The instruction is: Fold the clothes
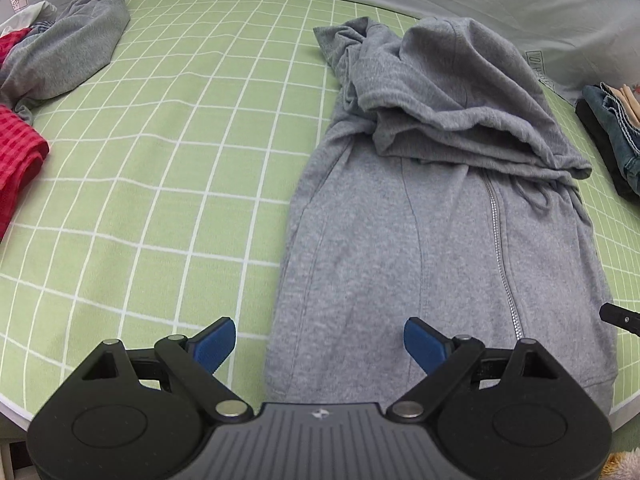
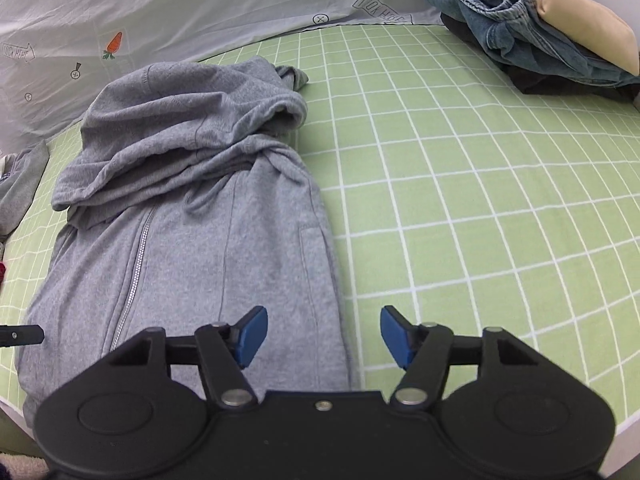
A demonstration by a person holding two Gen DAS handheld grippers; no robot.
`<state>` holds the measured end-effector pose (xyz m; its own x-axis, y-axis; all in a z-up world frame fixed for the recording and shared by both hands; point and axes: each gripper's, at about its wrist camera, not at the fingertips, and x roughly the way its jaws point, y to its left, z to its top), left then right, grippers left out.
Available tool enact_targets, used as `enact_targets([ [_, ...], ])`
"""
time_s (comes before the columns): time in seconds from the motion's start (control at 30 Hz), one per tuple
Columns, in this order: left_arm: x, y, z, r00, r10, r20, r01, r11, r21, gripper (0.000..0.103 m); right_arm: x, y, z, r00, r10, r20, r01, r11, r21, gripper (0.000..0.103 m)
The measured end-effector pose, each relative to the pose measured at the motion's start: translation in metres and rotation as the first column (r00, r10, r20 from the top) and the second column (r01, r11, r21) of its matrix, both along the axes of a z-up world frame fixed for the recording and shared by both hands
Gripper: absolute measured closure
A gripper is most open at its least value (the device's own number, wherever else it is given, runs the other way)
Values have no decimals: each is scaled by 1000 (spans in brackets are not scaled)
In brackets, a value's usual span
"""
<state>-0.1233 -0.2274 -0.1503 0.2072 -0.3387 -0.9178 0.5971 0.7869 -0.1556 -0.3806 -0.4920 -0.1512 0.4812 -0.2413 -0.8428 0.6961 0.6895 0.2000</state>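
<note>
Left hand-held gripper [image 1: 320,342]: jaws spread wide, blue pads holding nothing; it hangs over the near hem of the hoodie, left pad above bare sheet, right pad above grey cloth.
Right hand-held gripper [image 2: 324,336]: jaws likewise spread and empty; its left pad is over the hoodie's near right edge, its right pad over the sheet.
Grey zip hoodie [image 1: 440,240]: lies zip-up and lengthwise straight ahead of both grippers, sides folded in to a narrow strip, hood and sleeves bunched in a heap at the far end.
Zip [image 2: 134,272]: runs from the near hem up toward the hood, left of the right gripper and right of the left one.
Bed sheet [image 1: 160,180]: green with a white grid, under everything.
Pale cover [image 2: 160,12]: beyond the hoodie, printed with a carrot and small marks.
Red garment [image 1: 16,160]: far to the left of the left gripper, at the sheet's edge.
Loose grey garment [image 1: 68,48]: far ahead and left, beside the red one.
Folded stack [image 2: 540,40]: far ahead and right of the right gripper; denim with beige cloth on top and dark cloth below.
</note>
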Motion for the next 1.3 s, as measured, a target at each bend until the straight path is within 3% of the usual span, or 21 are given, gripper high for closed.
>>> enact_targets([
  [0.27,-27,21,-12,998,-36,-42,37,999,16,14,-27,32,-12,1000,5,-30,-5,1000,7,48],
  [0.37,-33,25,-10,998,-48,-29,48,999,4,23,-32,37,-12,1000,-3,-23,3,1000,0,53],
  [0.47,-38,28,-7,998,-53,-33,52,998,-26,42,-35,39,-12,1000,-4,-18,4,1000,-4,66],
  [0.53,-40,28,-6,998,-48,-38,46,998,-41,57,-36,41,-11,1000,6,-1,-6,1000,6,82],
  [0.57,-41,28,-6,998,-46,-41,43,998,-51,63,-36,42,-10,1000,10,9,-10,1000,9,85],
  [0.63,-42,26,-5,997,-41,-62,36,996,-85,83,-34,45,-7,1000,16,21,-16,1000,-5,87],
  [0.8,-47,19,11,997,-71,-2,70,992,-108,87,-36,45,18,989,18,144,-10,998,-56,88],
  [0.97,-29,4,38,997,-56,47,64,982,-178,87,-21,38,40,973,24,229,-3,996,-90,88],
  [1.3,17,-31,88,992,3,128,37,950,-311,87,24,-14,75,930,-42,364,90,989,-118,88],
])
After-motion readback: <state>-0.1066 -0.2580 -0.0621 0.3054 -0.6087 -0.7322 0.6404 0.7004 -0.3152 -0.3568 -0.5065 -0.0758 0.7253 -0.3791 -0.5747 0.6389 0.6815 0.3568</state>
